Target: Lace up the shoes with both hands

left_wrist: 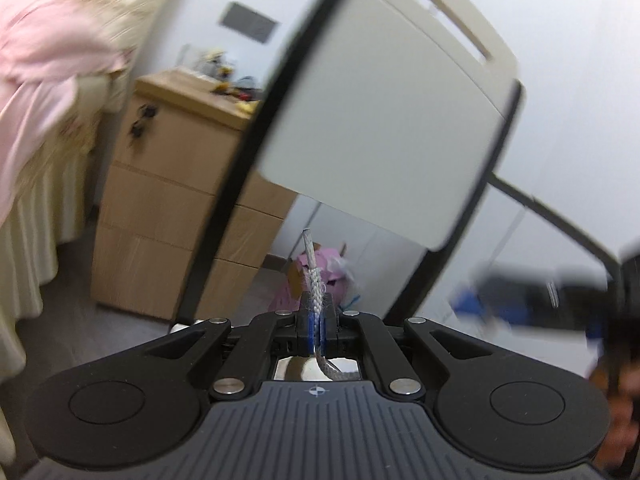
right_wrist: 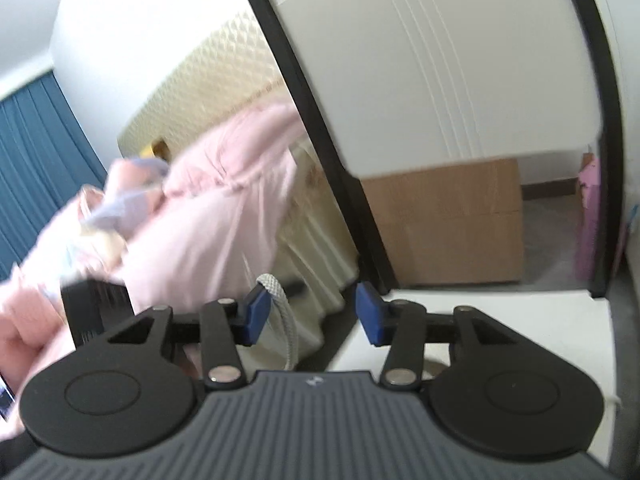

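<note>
Lace (left_wrist: 316, 280) pinched in L gripper (left_wrist: 317, 312), tip poking out at 12 o'clock; shoe not in view.
R gripper (right_wrist: 308, 312) is released, jaws apart, a lace loop (right_wrist: 280, 304) resting vs its 9 o'clock pad, not squeezed. Best to keep L clenched & tension steady, re-grab w/ R near the loop. Lace: grey-white braid, stiff tip.

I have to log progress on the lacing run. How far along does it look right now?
Done: nothing can be confirmed, as no shoe or eyelet shows in either view. In hand: the left claw is shut on the grey lace, whose tip sticks out past the pads. The right claw stands open, with a lace loop lying against one blue pad, unpinched. Left: judging by this, threading and tightening probably remain.
</note>
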The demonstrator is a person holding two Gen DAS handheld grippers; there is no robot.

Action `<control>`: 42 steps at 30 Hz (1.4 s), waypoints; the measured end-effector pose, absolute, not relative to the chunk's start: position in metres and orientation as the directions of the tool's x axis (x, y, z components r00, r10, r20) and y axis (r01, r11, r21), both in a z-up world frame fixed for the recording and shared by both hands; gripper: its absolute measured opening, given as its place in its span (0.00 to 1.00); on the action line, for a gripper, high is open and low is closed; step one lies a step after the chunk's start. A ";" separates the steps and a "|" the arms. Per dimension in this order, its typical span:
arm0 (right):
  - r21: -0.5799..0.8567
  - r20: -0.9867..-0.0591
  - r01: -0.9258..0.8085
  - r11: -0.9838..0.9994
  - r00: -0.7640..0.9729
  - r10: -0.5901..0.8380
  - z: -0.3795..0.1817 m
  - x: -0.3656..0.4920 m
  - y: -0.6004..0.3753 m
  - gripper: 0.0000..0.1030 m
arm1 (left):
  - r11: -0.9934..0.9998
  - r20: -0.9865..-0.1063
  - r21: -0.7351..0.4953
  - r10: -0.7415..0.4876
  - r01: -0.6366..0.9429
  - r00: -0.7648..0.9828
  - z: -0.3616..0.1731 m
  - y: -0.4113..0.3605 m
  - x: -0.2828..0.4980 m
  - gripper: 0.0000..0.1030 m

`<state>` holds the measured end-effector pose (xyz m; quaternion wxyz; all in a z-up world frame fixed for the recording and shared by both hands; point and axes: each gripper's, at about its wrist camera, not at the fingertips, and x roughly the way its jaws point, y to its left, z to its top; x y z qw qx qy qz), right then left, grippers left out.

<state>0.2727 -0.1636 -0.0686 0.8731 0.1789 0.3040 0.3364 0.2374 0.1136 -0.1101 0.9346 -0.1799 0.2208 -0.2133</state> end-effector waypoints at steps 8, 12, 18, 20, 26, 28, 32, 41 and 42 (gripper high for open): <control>0.504 -0.456 -0.559 0.659 0.476 0.752 -0.053 0.302 -0.115 0.48 | 0.860 -0.339 -0.394 -0.463 0.323 0.819 -0.114 0.109 0.233 0.03; 0.480 -0.484 -0.574 0.664 0.458 0.746 -0.054 0.299 -0.110 0.48 | 0.869 -0.339 -0.424 -0.414 0.255 0.845 -0.115 0.126 0.235 0.03; 0.535 -0.458 -0.526 0.661 0.478 0.750 -0.063 0.299 -0.122 0.48 | 0.898 -0.323 -0.385 -0.346 0.212 0.881 -0.108 0.142 0.232 0.03; 0.549 -0.440 -0.530 0.647 0.475 0.762 -0.059 0.305 -0.119 0.48 | 0.905 -0.326 -0.368 -0.342 0.215 0.881 -0.107 0.142 0.233 0.03; 0.483 -0.441 -0.632 0.606 0.422 0.792 -0.039 0.320 -0.070 0.46 | 0.905 -0.315 -0.330 -0.374 0.269 0.872 -0.104 0.132 0.233 0.03; 0.464 -0.465 -0.645 0.607 0.407 0.787 -0.040 0.326 -0.054 0.40 | 0.905 -0.319 -0.322 -0.379 0.277 0.869 -0.104 0.131 0.235 0.03; 0.473 -0.496 -0.638 0.607 0.377 0.783 -0.049 0.334 -0.042 0.03 | 0.902 -0.319 -0.321 -0.389 0.288 0.864 -0.104 0.132 0.234 0.03; 0.538 -0.439 -0.538 0.649 0.478 0.761 -0.055 0.334 -0.077 0.03 | 0.878 -0.273 -0.315 -0.447 0.360 0.852 -0.101 0.121 0.223 0.43; 0.542 -0.434 -0.529 0.653 0.489 0.757 -0.056 0.333 -0.082 0.03 | 0.874 -0.264 -0.319 -0.453 0.367 0.851 -0.101 0.120 0.222 0.42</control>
